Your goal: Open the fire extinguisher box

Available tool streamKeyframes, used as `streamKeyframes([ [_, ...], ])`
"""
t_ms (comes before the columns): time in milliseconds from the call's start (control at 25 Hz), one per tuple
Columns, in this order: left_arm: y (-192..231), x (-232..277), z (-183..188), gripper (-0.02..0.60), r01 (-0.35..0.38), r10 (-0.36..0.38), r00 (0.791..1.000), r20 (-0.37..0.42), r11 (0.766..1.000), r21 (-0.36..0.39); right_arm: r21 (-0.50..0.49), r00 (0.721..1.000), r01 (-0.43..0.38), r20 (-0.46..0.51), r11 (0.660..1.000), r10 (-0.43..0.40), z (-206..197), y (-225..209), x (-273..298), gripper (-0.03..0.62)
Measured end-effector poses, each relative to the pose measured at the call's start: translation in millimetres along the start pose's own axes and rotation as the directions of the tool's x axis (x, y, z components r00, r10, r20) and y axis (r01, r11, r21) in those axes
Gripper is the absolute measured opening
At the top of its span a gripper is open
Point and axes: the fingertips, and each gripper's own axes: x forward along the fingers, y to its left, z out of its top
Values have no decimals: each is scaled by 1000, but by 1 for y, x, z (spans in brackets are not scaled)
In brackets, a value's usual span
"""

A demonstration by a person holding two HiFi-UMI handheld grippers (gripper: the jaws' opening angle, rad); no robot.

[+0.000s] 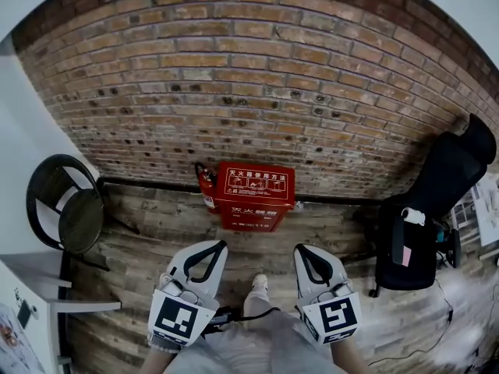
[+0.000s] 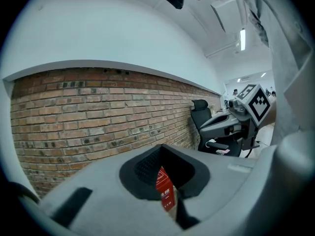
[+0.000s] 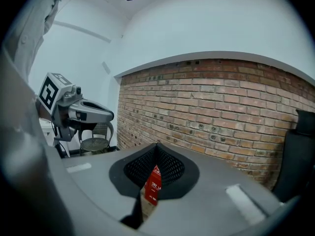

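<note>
The red fire extinguisher box (image 1: 254, 197) is seen closed against the far brick wall (image 1: 257, 68), contents hidden, with an extinguisher (image 1: 207, 187) just left of it. The left gripper (image 1: 214, 248) and right gripper (image 1: 302, 250) are held nearer, jaws together, empty.

Wood-plank floor (image 1: 156, 248) carried everything. Red fire extinguisher box (image 1: 254, 197) stood on it against the brick wall (image 1: 257, 76). Red extinguisher (image 1: 207, 187) stood just left of the box, touching or nearly. Round black chair (image 1: 66, 209) well left of box, black office chair (image 1: 425, 209) well right. Thin cable (image 1: 437, 326) lay right of the box, below the office chair. A shoe (image 1: 259, 284) in front of the box.
</note>
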Motion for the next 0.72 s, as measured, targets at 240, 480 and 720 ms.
streamKeyframes([
  [240,16,46,11,-3,-36,36,999,-11,999,-7,-1,999,-32,5,999,32,8,-45,33,8],
  [480,29,88,20,-3,-68,68,998,-15,998,-9,-8,998,-68,11,998,68,12,-83,63,8],
  [720,40,117,24,-3,-109,109,994,-19,994,-22,-22,994,-107,12,994,107,14,-107,86,9],
])
